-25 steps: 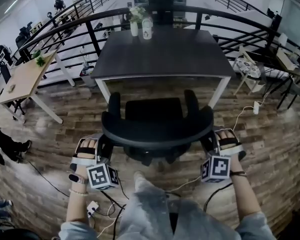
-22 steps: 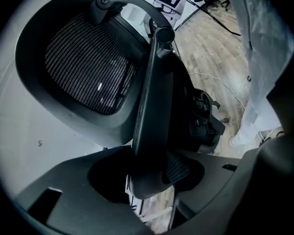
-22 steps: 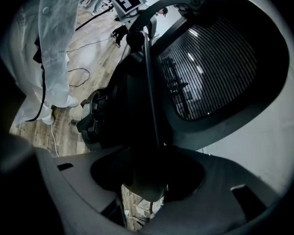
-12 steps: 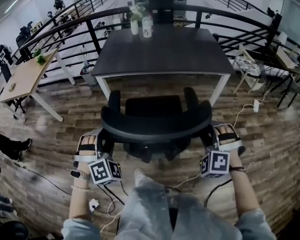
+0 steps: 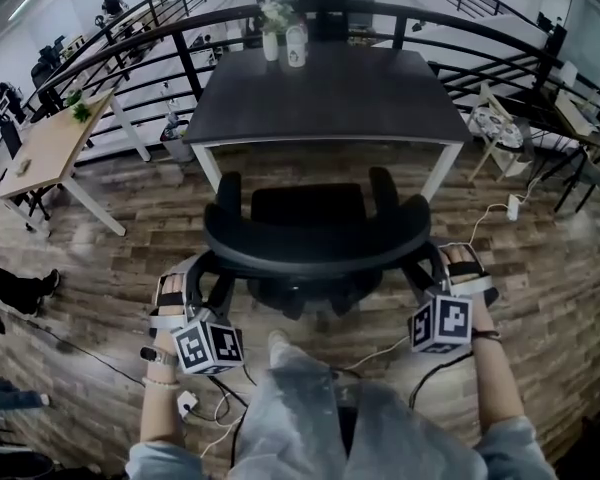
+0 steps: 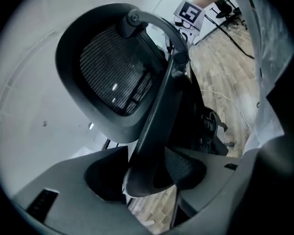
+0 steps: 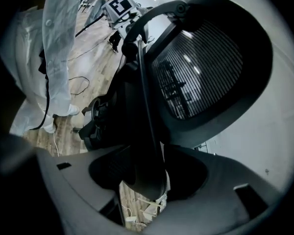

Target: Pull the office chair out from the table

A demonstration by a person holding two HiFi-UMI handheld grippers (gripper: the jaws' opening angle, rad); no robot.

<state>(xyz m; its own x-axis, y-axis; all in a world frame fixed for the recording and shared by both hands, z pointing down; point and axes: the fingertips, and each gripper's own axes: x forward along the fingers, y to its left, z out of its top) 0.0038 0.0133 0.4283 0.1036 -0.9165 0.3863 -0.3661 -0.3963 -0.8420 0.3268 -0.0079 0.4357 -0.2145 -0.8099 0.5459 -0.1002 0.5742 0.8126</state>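
Note:
The black office chair (image 5: 315,243) stands just short of the dark table (image 5: 330,98), its seat facing the table and its mesh backrest toward me. My left gripper (image 5: 195,286) is at the backrest's left rim and my right gripper (image 5: 435,276) at its right rim. In the left gripper view the backrest's edge bar (image 6: 152,131) runs between the jaws of the left gripper (image 6: 147,173), which are opening, with gaps beside it. The right gripper (image 7: 147,173) likewise has the rim bar (image 7: 149,131) between its opening jaws. The mesh back (image 7: 206,72) fills that view.
A vase of flowers (image 5: 272,30) and a cup (image 5: 296,46) stand at the table's far edge. A light wooden desk (image 5: 50,153) is at the left, a black railing (image 5: 180,63) behind. Cables (image 5: 380,353) and a power strip (image 5: 187,405) lie on the wood floor near my legs (image 5: 310,413).
Both pairs of jaws have spread wider round the backrest's rim, and the left gripper has rolled a little. The chair stands in much the same spot.

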